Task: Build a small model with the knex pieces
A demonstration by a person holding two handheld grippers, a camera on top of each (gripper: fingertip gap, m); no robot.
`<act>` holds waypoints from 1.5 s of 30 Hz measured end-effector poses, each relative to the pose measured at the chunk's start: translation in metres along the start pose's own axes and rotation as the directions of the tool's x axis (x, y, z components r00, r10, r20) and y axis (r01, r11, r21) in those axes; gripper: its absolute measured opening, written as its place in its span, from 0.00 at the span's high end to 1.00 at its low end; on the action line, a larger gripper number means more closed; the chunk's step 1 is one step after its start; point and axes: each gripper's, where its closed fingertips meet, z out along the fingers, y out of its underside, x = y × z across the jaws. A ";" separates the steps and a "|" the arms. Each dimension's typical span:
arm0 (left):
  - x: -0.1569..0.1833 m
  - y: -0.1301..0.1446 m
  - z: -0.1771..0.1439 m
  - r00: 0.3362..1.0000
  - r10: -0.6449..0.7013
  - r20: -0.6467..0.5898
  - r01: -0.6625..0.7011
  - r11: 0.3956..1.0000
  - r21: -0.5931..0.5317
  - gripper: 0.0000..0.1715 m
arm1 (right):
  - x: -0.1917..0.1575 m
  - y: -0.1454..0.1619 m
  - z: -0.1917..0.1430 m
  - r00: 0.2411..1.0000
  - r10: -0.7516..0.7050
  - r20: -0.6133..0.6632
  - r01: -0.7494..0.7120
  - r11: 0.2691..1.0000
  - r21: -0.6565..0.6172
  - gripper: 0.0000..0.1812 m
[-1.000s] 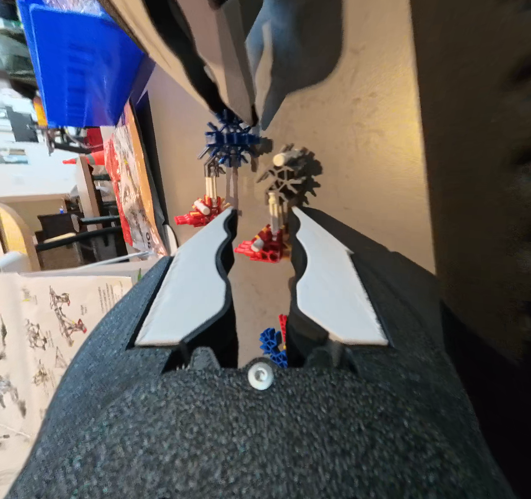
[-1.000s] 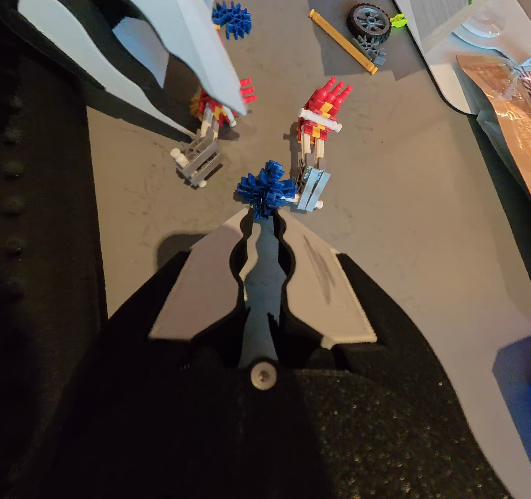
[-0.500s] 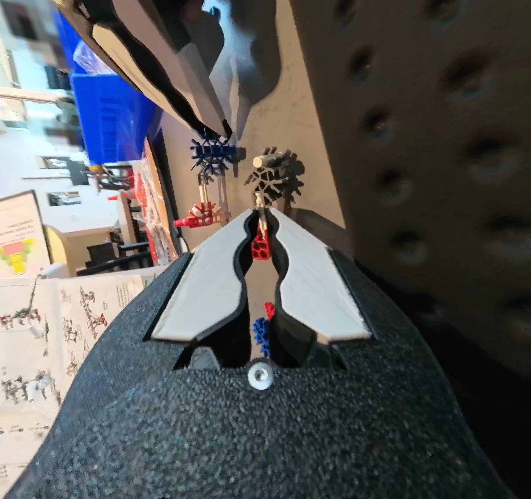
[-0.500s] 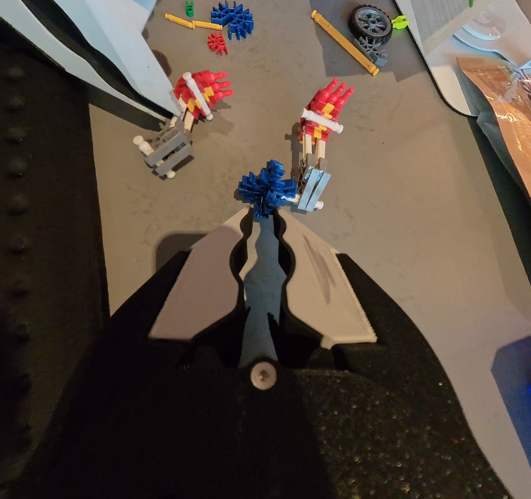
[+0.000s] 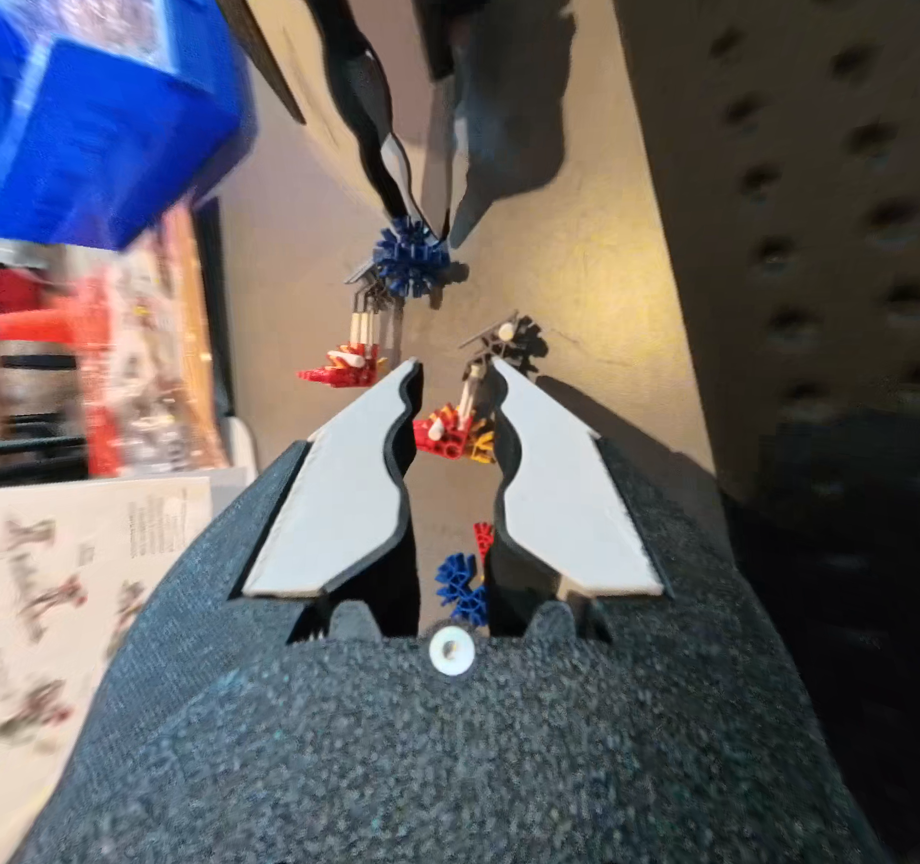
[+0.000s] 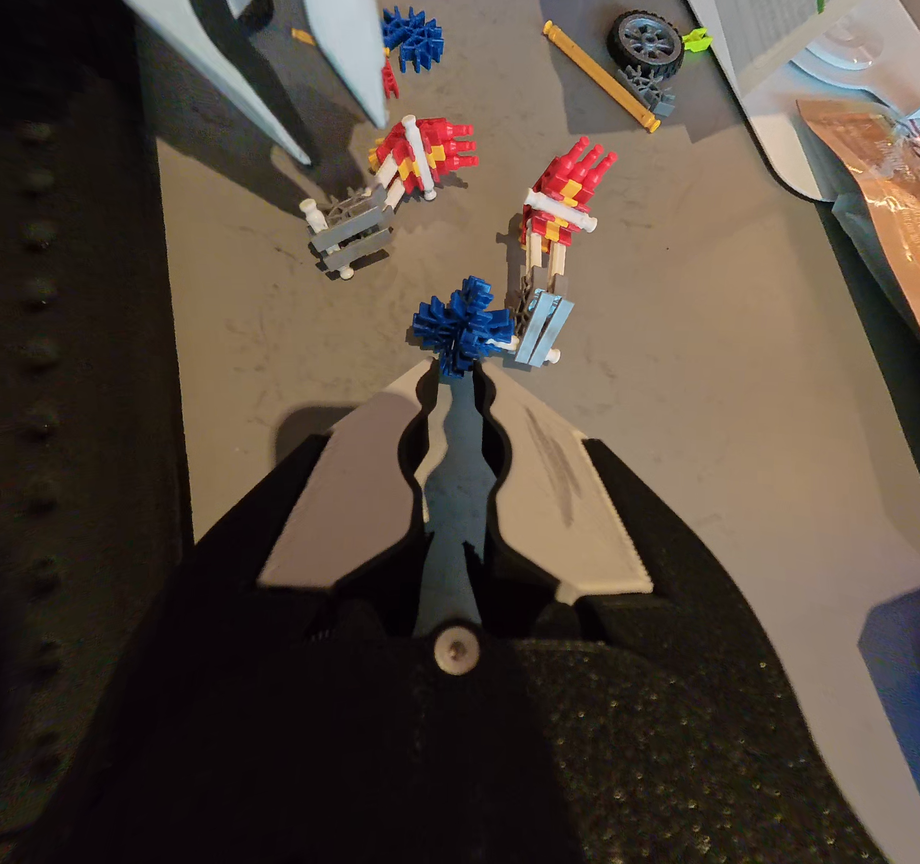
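My right gripper (image 6: 455, 367) is shut on a blue connector cluster (image 6: 460, 325), the end of a small rod-and-connector assembly with light grey pieces (image 6: 542, 327) and a red and yellow cluster (image 6: 567, 193). It also shows in the left wrist view (image 5: 410, 262), pinched by the right gripper (image 5: 433, 227). My left gripper (image 5: 457, 367) is open. A second assembly, with a red and yellow cluster (image 5: 448, 434) and a grey connector (image 5: 508, 342), lies on the table between its fingers. In the right wrist view this assembly (image 6: 398, 178) lies just beyond the left gripper's fingers (image 6: 348, 48).
Loose parts lie on the grey table (image 6: 697, 392): a blue connector (image 6: 413, 38), a yellow rod (image 6: 597, 76), a black wheel (image 6: 644, 43). A blue bin (image 5: 99, 118) and an instruction sheet (image 5: 74, 591) are at the left. A dark perforated panel (image 5: 796, 193) stands beside the table. The gap from one gripper's tips to the other's is roughly 9 centimeters.
The left gripper, shut on the second assembly half a second ago, has opened and let it go on the table, nearer the held assembly. The right gripper keeps its hold, unmoved.
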 end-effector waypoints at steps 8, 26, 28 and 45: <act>-0.004 -0.001 0.017 0.882 -0.215 -0.419 0.216 0.975 -0.045 0.87 | 0.000 -0.001 -0.002 1.000 0.012 0.007 -0.012 1.000 0.018 0.93; 0.026 -0.003 0.012 0.872 -0.165 -0.461 0.209 0.977 0.047 0.91 | 0.001 -0.001 -0.002 1.000 0.013 0.006 -0.013 1.000 0.015 0.93; 0.030 -0.004 0.009 0.879 -0.155 -0.451 0.208 0.976 0.069 0.93 | 0.001 -0.001 -0.001 1.000 0.011 0.007 -0.011 1.000 0.012 0.93; 0.032 0.008 0.002 0.997 -0.023 -0.080 0.028 0.998 0.058 1.00 | 0.002 0.000 0.000 1.000 0.011 0.003 -0.011 1.000 0.006 0.93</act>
